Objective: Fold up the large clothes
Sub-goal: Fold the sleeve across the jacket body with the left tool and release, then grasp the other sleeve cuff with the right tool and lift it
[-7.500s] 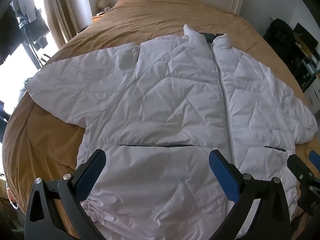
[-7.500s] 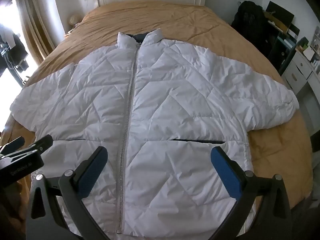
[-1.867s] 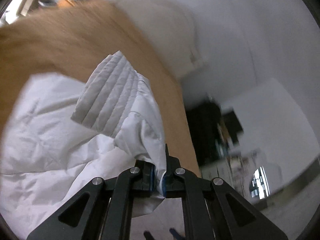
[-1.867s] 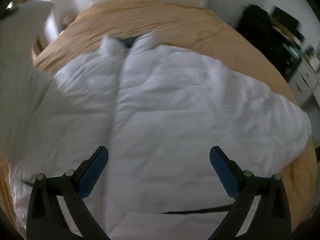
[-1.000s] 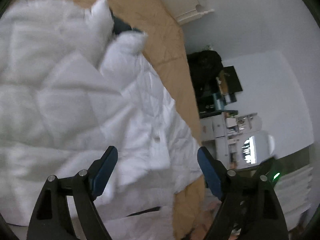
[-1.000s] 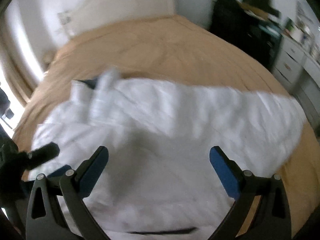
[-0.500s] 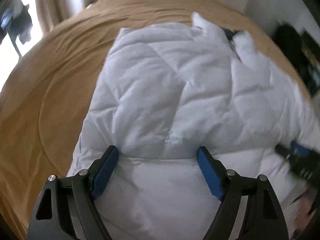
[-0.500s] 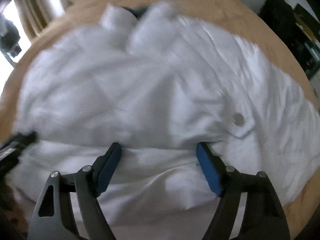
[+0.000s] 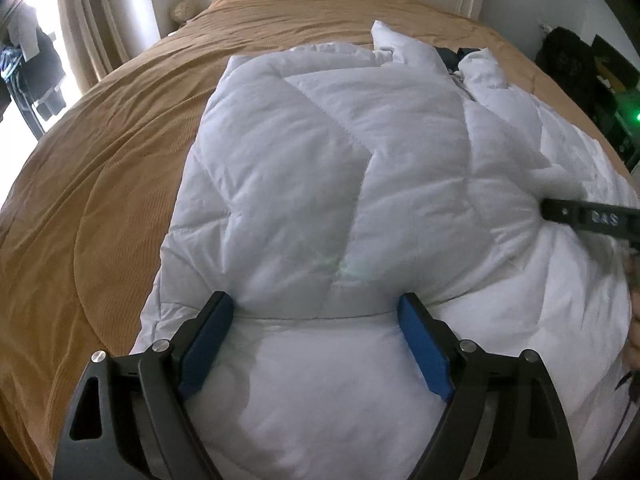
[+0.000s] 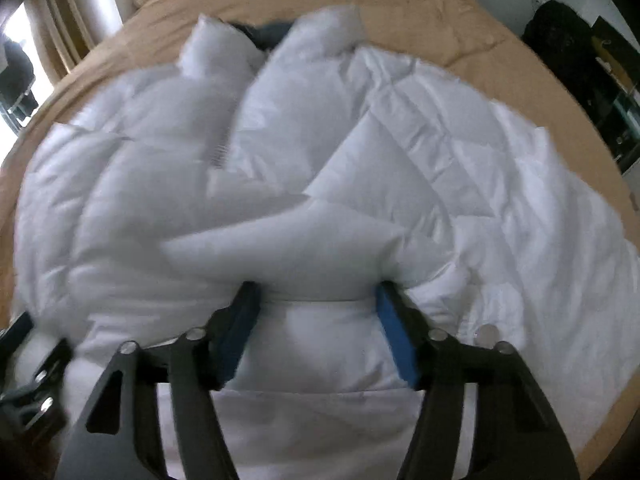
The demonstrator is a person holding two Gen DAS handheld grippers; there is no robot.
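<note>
A tan bedspread (image 9: 100, 168) covers the bed, its near edge cut off by both views. On it lies the white puffer jacket (image 9: 340, 168), front up, one sleeve folded across the chest; the far sleeve (image 10: 560, 208) spreads toward the bed's right side. The hem is hidden under the grippers. The right wrist view is smeared by motion blur, so quilting and zip (image 10: 218, 148) are hard to make out there. The collar (image 9: 404, 46) stands up near the headboard, with dark lining showing inside. The left gripper (image 9: 316, 312) is spread wide, blue pads pressed against the folded sleeve's edge, clamping nothing. The right gripper (image 10: 318, 294) is moderately spread with puffy fabric bulging between the pads; whether it pinches that fabric I cannot tell
</note>
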